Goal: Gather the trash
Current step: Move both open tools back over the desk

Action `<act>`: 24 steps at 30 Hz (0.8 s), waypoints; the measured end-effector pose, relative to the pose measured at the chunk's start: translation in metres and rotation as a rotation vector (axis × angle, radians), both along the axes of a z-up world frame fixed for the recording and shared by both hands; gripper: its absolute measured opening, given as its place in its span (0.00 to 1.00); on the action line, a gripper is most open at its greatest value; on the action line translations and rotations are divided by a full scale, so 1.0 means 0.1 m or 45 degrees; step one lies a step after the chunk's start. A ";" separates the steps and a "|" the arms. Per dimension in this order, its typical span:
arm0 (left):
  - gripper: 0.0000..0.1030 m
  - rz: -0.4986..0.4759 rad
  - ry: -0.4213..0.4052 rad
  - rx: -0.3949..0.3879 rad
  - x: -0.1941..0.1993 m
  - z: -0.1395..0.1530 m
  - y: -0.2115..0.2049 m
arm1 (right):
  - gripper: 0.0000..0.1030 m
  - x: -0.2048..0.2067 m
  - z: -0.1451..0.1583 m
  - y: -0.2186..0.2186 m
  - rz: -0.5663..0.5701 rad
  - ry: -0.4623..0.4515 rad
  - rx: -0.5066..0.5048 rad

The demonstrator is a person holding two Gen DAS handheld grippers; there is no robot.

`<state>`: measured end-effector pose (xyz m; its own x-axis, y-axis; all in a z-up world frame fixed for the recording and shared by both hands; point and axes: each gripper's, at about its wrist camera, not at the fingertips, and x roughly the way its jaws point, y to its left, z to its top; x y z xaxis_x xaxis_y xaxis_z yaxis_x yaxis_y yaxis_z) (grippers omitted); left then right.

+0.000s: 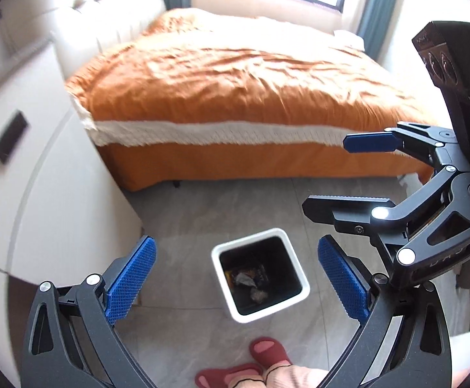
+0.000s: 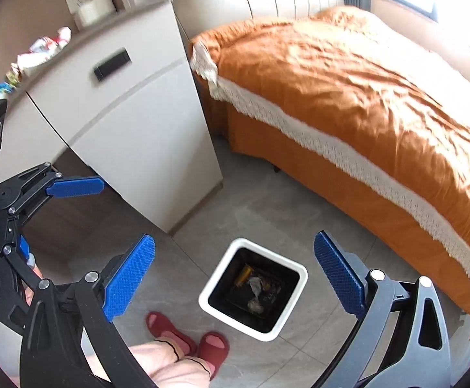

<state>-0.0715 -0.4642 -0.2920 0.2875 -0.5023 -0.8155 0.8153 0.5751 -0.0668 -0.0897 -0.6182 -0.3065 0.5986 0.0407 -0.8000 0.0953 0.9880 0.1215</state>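
**Both grippers over bin**

Left wrist: left gripper (image 1: 235, 274) spread wide, empty, above white bin (image 1: 225, 252) on floor, trash (image 1: 246, 279) inside. Right gripper (image 1: 323, 174) alongside, fingers apart.

Right wrist: same bin (image 2: 215, 283) between parted pads (image 2: 131, 274), beside bed (image 2: 348, 80).

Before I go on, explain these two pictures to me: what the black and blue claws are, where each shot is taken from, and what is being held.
There is no robot here. A person holds a two-finger tool in each hand, and each tool carries a wide-angle camera that looks along its fingers. One picture comes from the left gripper, the other from the right gripper; each also catches the other tool at its edge. Both stand open and hold nothing. Below them on the grey floor is a white square trash bin with a dark inside and some crumpled rubbish at the bottom. The person's feet in red slippers show beside it. Behind are a bed with an orange cover and a white cabinet with some items on top.
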 end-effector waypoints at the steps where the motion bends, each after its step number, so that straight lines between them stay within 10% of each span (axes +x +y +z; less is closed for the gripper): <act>1: 0.95 0.025 -0.021 -0.005 0.00 0.14 0.05 | 0.96 0.01 0.13 0.03 0.009 -0.027 0.004; 14: 0.95 0.489 -0.281 -0.025 0.09 1.47 0.92 | 0.96 0.37 1.56 0.77 0.360 -0.400 0.029; 24: 0.95 0.784 -0.438 -0.058 0.22 1.96 1.78 | 0.96 0.75 2.01 1.56 0.646 -0.530 0.044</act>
